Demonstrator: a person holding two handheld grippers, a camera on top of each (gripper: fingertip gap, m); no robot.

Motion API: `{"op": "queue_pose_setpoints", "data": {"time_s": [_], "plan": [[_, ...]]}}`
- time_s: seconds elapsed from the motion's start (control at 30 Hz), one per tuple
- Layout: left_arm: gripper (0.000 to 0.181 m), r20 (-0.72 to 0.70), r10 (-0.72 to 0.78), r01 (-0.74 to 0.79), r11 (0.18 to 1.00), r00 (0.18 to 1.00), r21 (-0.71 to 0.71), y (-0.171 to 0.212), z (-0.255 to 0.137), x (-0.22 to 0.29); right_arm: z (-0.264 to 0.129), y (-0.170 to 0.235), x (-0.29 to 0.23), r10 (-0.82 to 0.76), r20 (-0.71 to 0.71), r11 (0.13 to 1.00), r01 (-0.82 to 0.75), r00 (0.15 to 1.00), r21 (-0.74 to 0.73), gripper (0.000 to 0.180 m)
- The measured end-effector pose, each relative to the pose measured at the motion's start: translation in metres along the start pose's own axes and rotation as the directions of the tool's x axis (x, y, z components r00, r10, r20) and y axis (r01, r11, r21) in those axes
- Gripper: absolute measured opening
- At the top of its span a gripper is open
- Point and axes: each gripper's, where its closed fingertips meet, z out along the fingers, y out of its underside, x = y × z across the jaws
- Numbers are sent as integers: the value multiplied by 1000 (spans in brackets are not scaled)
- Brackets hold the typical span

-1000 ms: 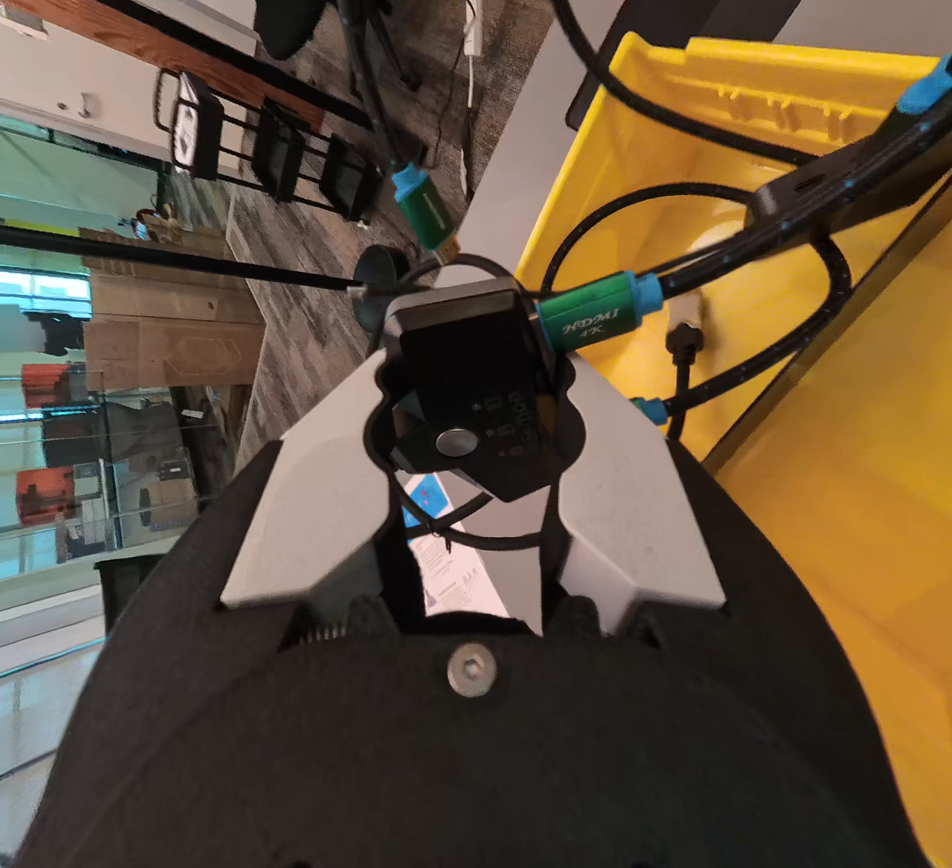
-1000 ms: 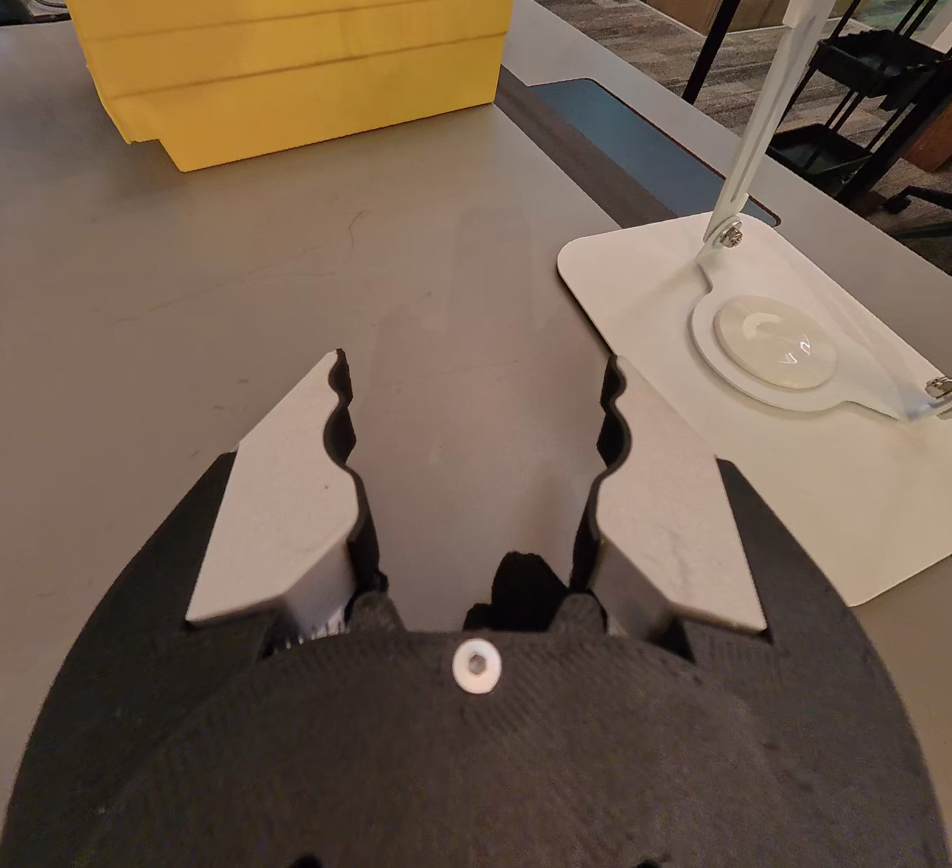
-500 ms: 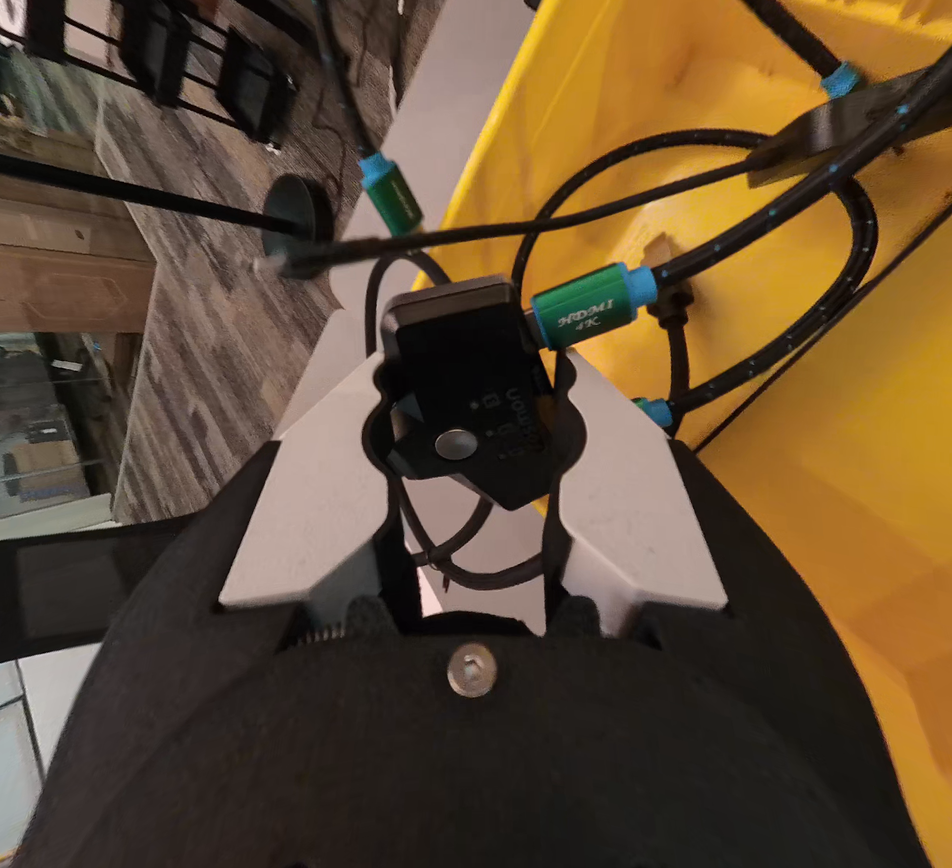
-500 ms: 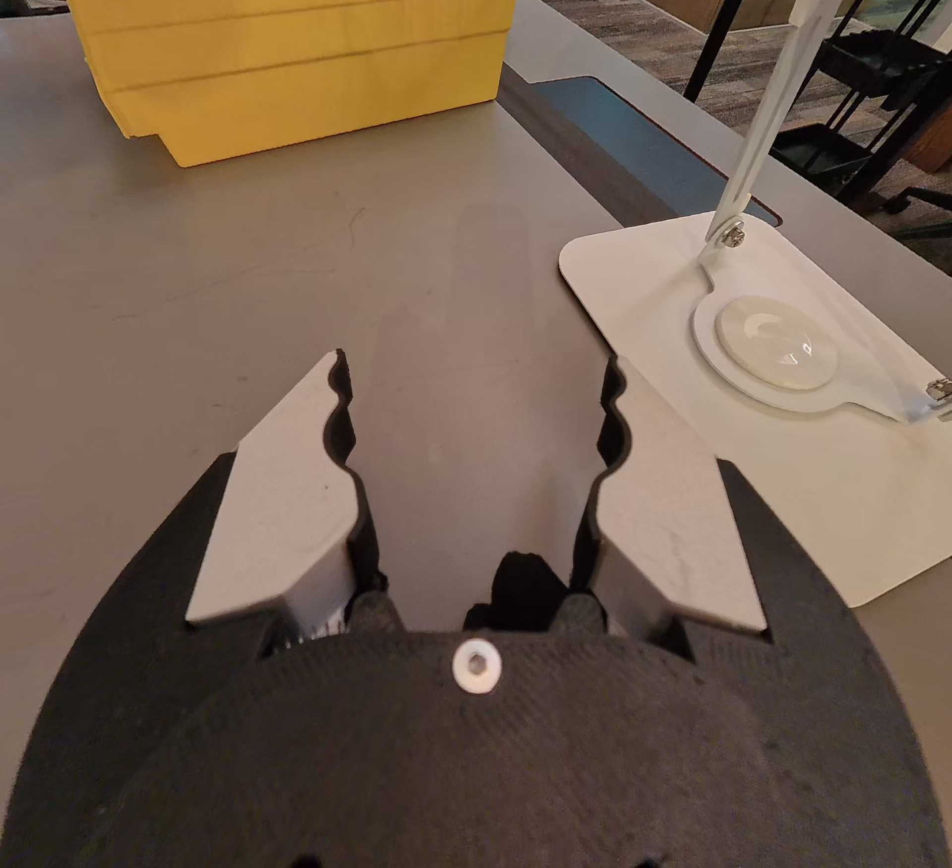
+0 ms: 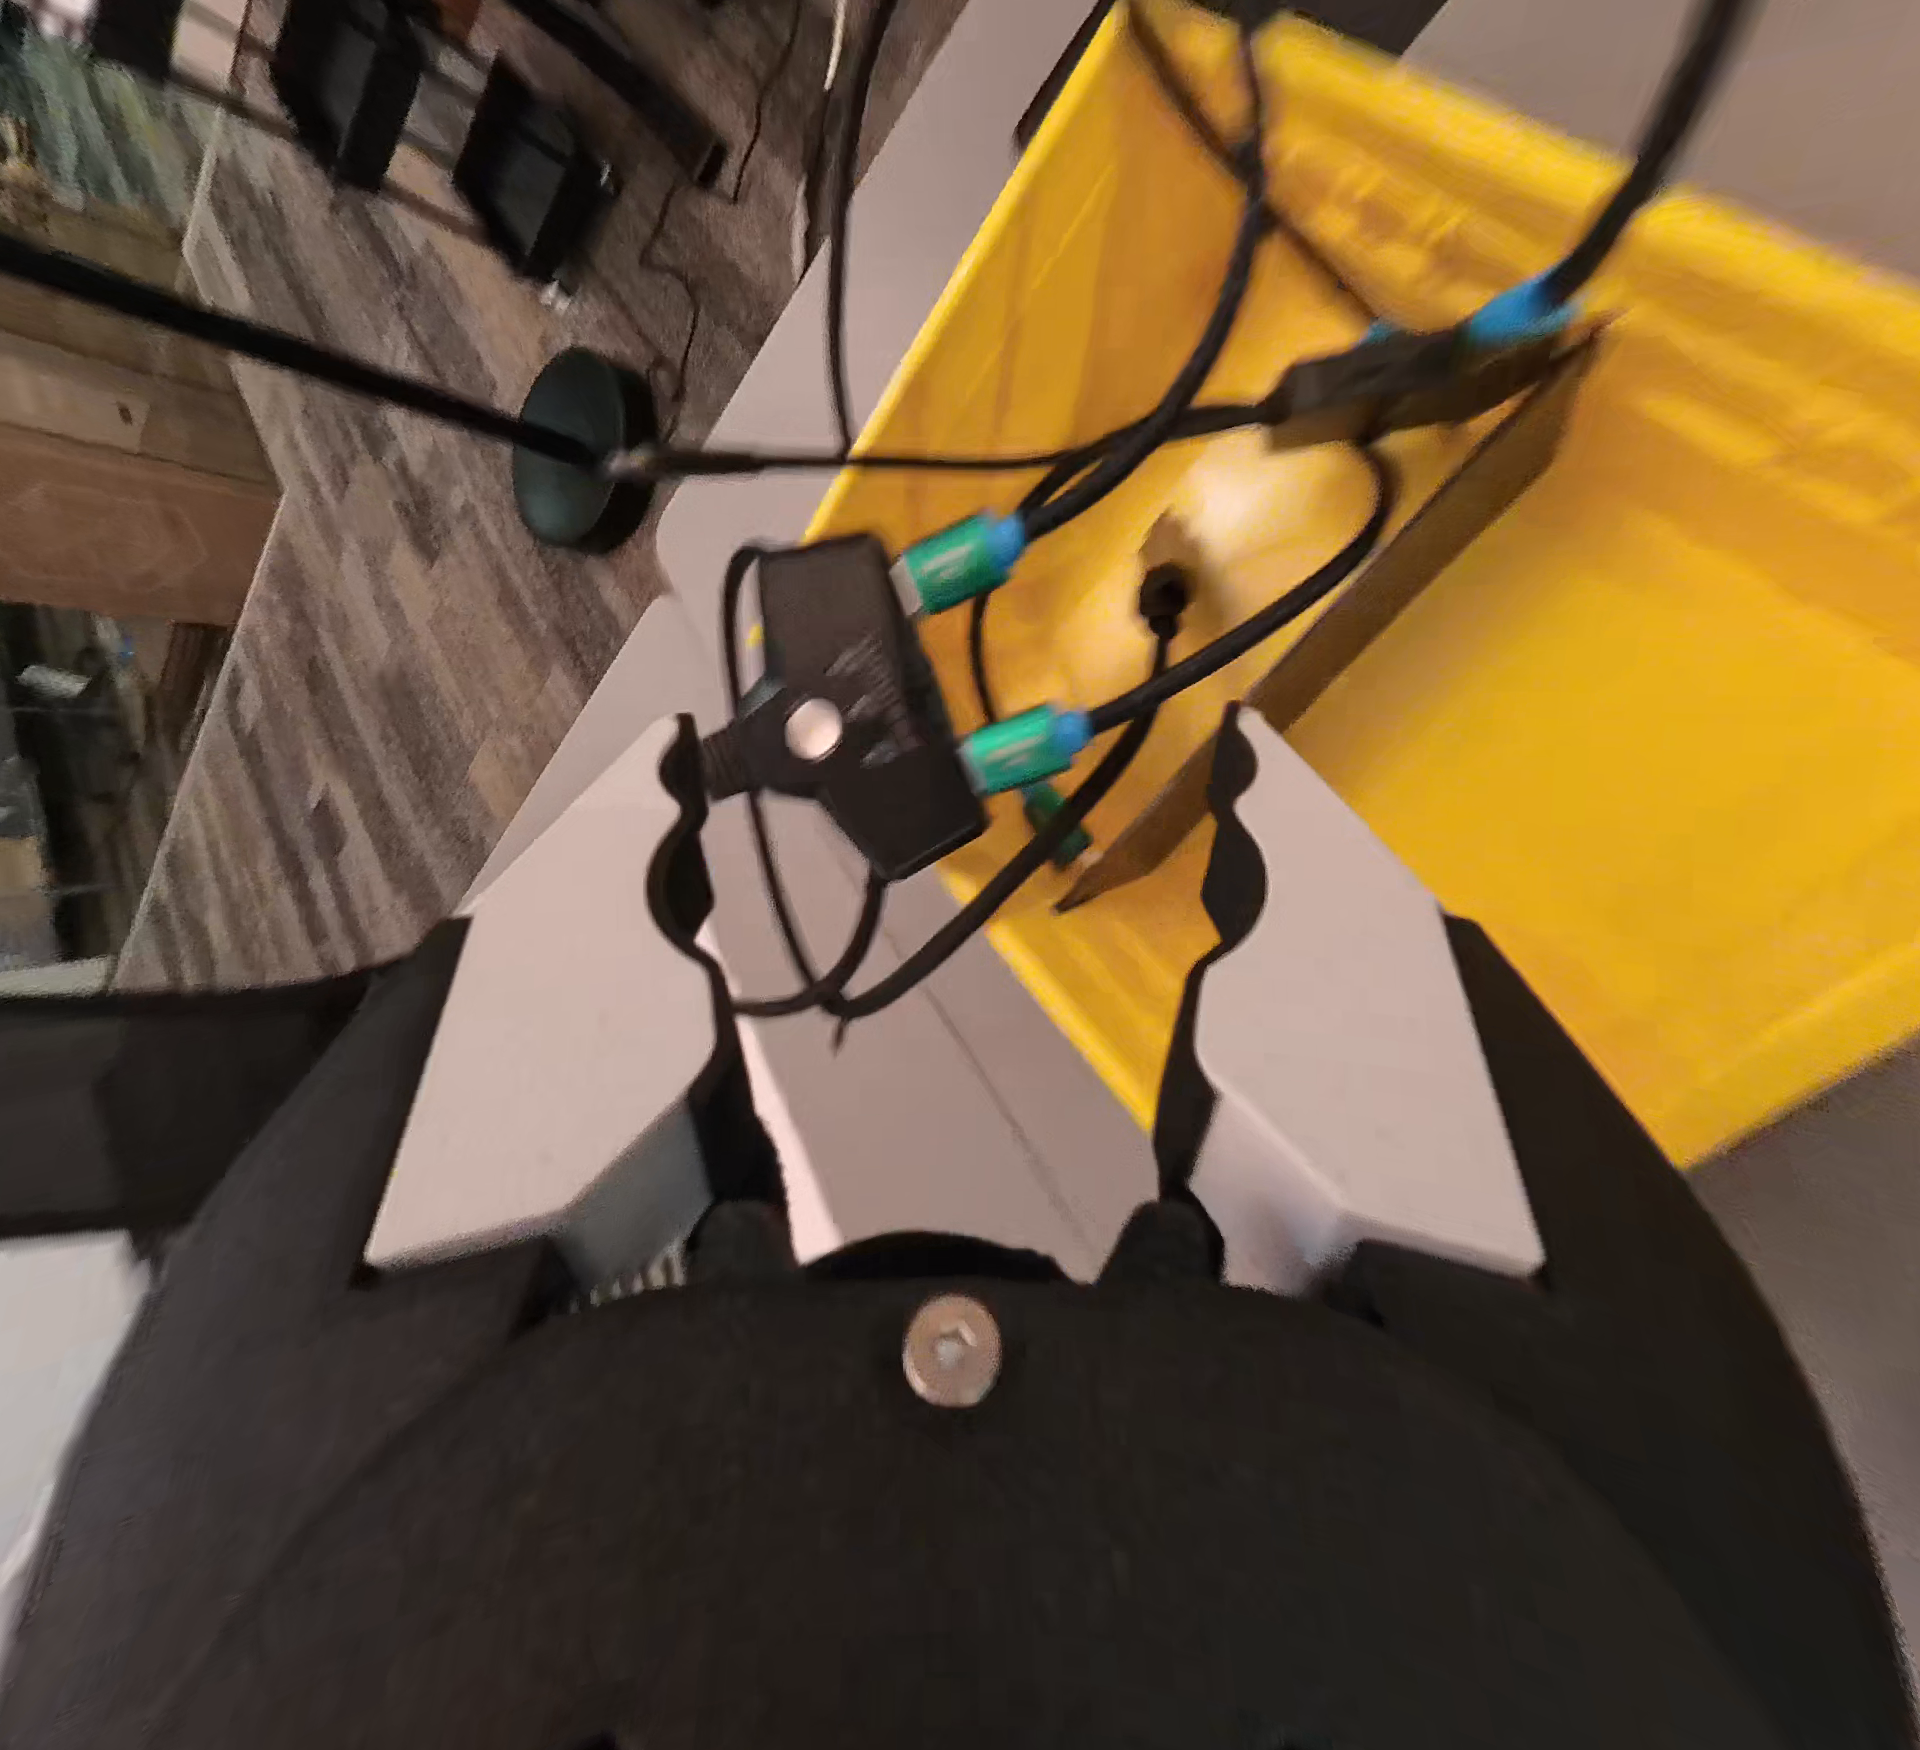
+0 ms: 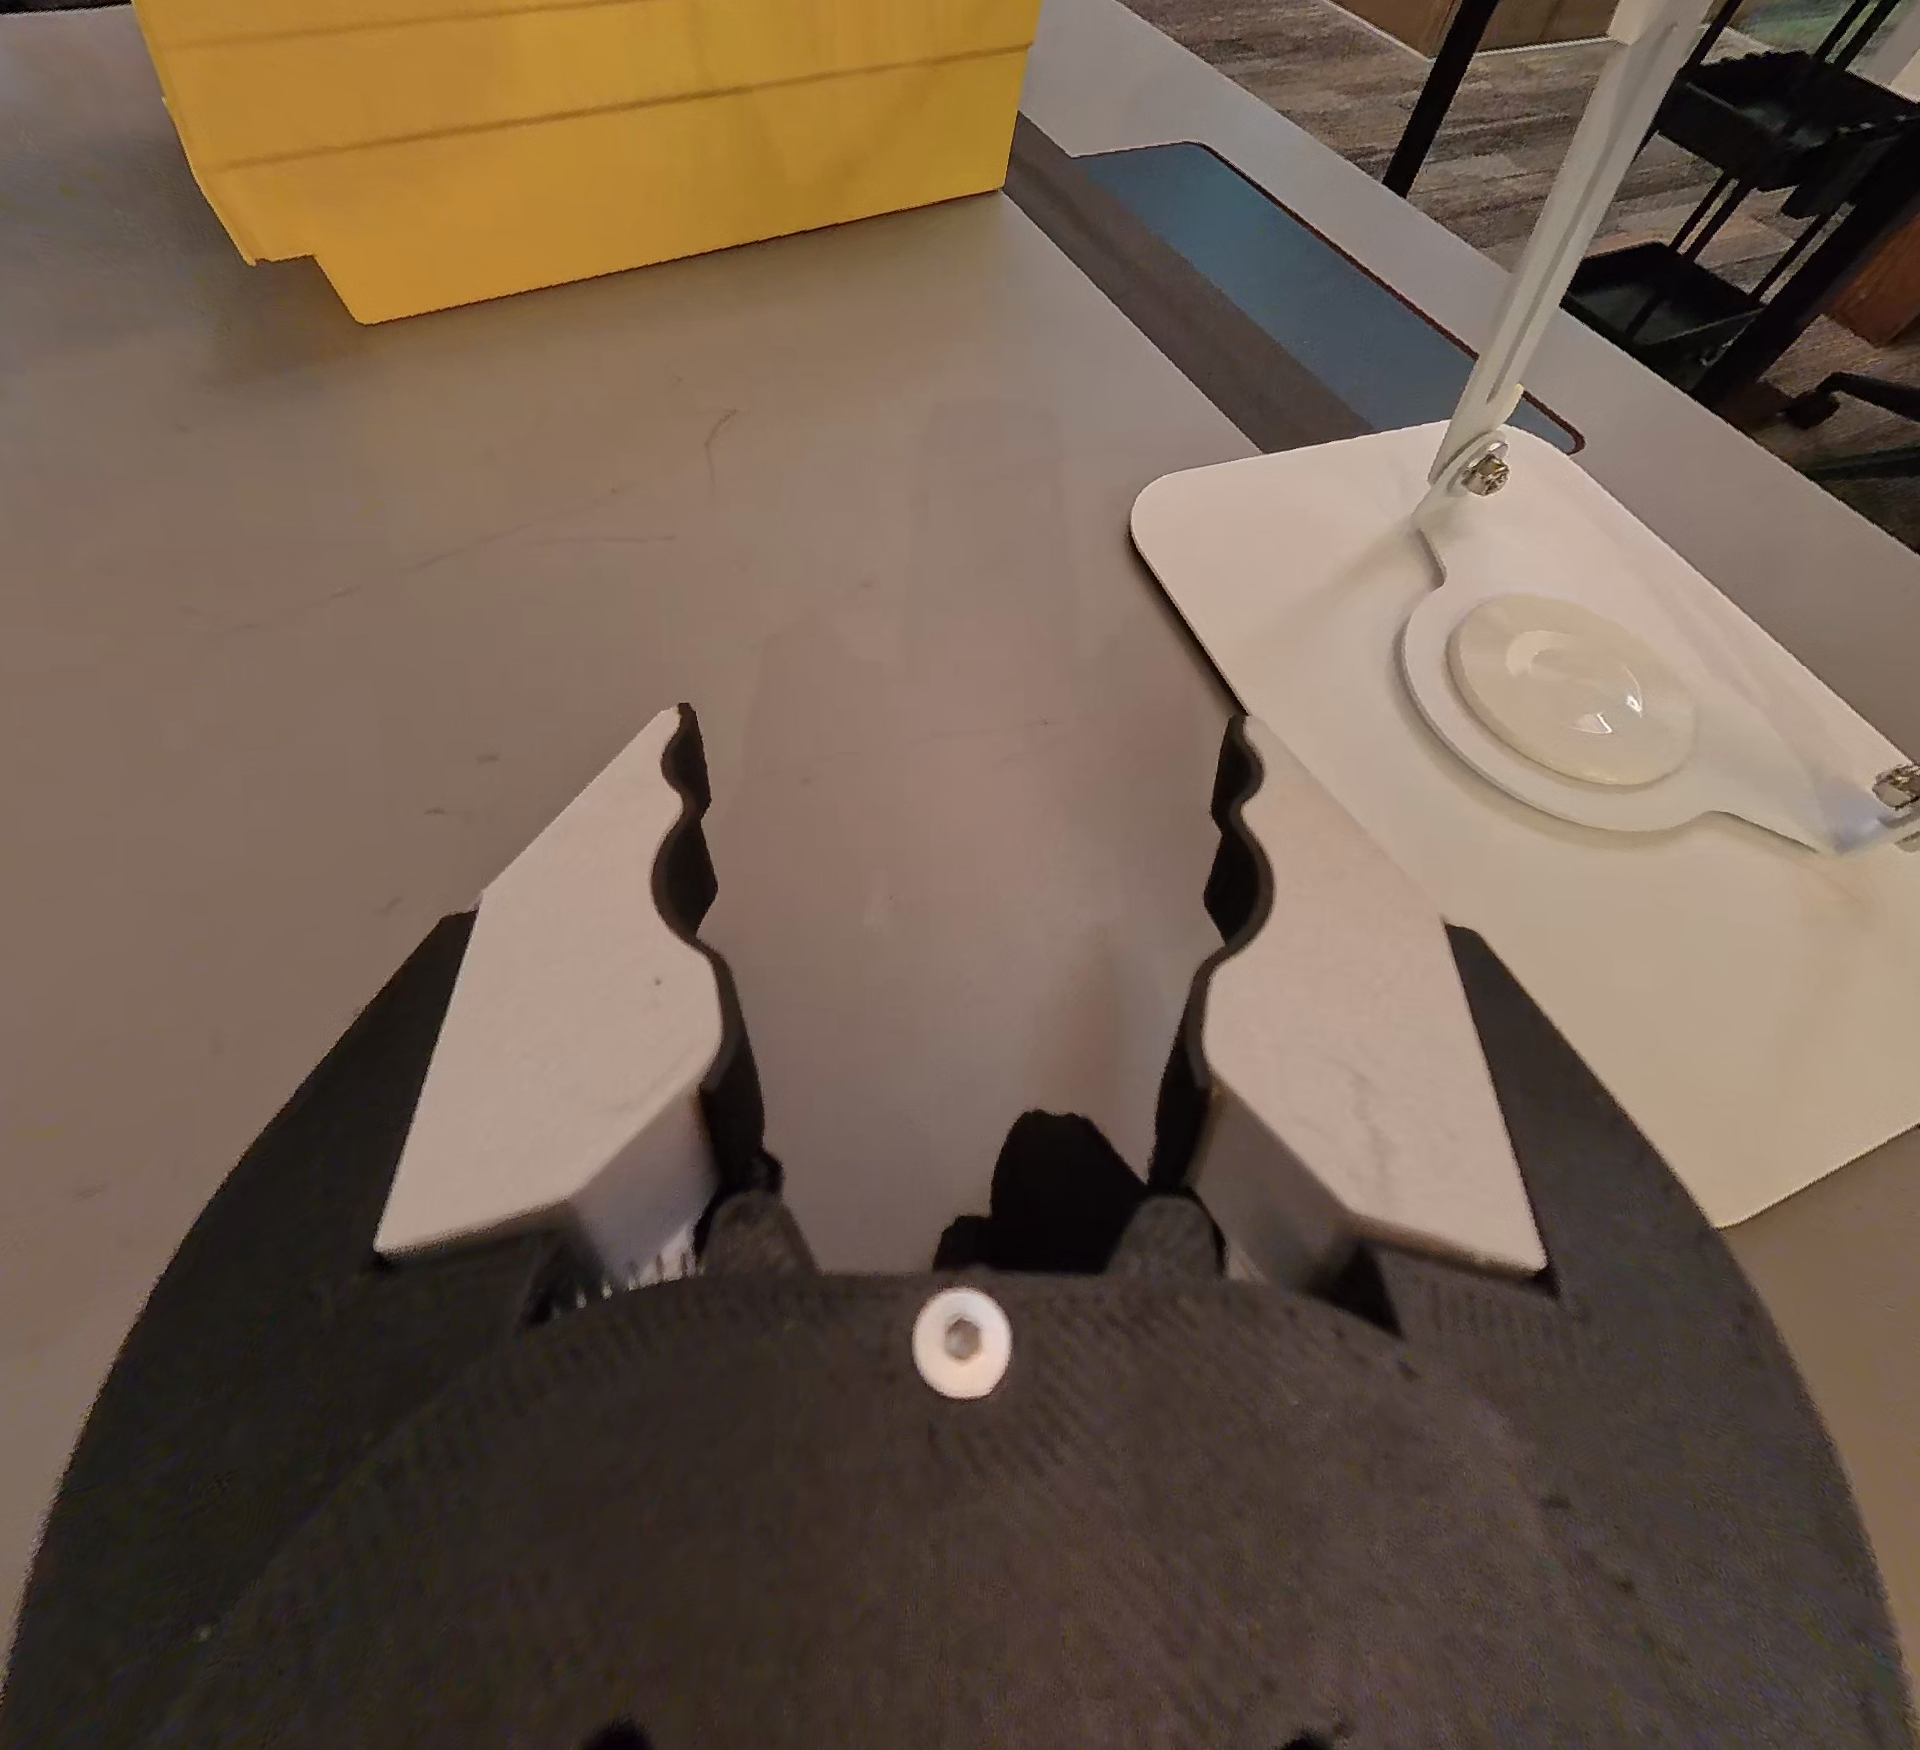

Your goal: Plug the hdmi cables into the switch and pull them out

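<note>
In the left wrist view, the black HDMI switch [image 5: 862, 703] sits free at the left rim of the yellow bin [image 5: 1621, 682]. The picture is blurred, and I cannot tell whether it rests there or hangs. Two green-and-blue HDMI plugs [image 5: 956, 562] [image 5: 1023, 744] are in its right side, and their black cables loop into the bin. My left gripper [image 5: 956, 732] is open and empty, just behind the switch. My right gripper [image 6: 958, 718] is open and empty, low over the grey table [image 6: 416, 578].
A second black adapter [image 5: 1382, 381] with blue-ended cables hangs over the bin. A loose green plug [image 5: 1055, 822] lies below the switch. In the right wrist view the yellow bin [image 6: 623, 90] stands ahead, with a white stand base [image 6: 1299, 578] to the right and a blue mat [image 6: 1299, 277] behind it. The gap from one gripper's tips to the other's is roughly 40 cm.
My left gripper has opened, let go of the switch and drawn back from it. A second green plug now shows in the switch's side. The right gripper has hardly moved.
</note>
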Motion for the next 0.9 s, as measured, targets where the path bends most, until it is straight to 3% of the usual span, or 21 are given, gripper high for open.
{"op": "queue_pose_setpoints", "data": {"time_s": [0.07, 0.23, 0.47, 0.63, 0.9], "plan": [[78, -99, 5, 2, 997, 995, 71, -24, -6, 33, 0, 0, 0, -2, -1, 1000, 2, 1000, -1, 96], [77, -193, 136, -127, 990, 972, 56, -51, 20, 95, 0, 0, 0, -4, 0, 1000, 4, 1000, 0, 96], [46, -105, 510, -518, 852, 853, -69, -49, 66, 85, 0, 0, -1, -2, 3, 1000, 2, 1000, -1, 96], [27, -222, 602, -621, 783, 767, -22, -46, 86, 97, 0, 0, -1, -1, 5, 1000, 1, 1000, -1, 96], [25, -308, 608, -643, 765, 731, -16, -37, 102, 101, 0, 0, -1, 0, 8, 1000, 0, 1000, -2, 95]]}}
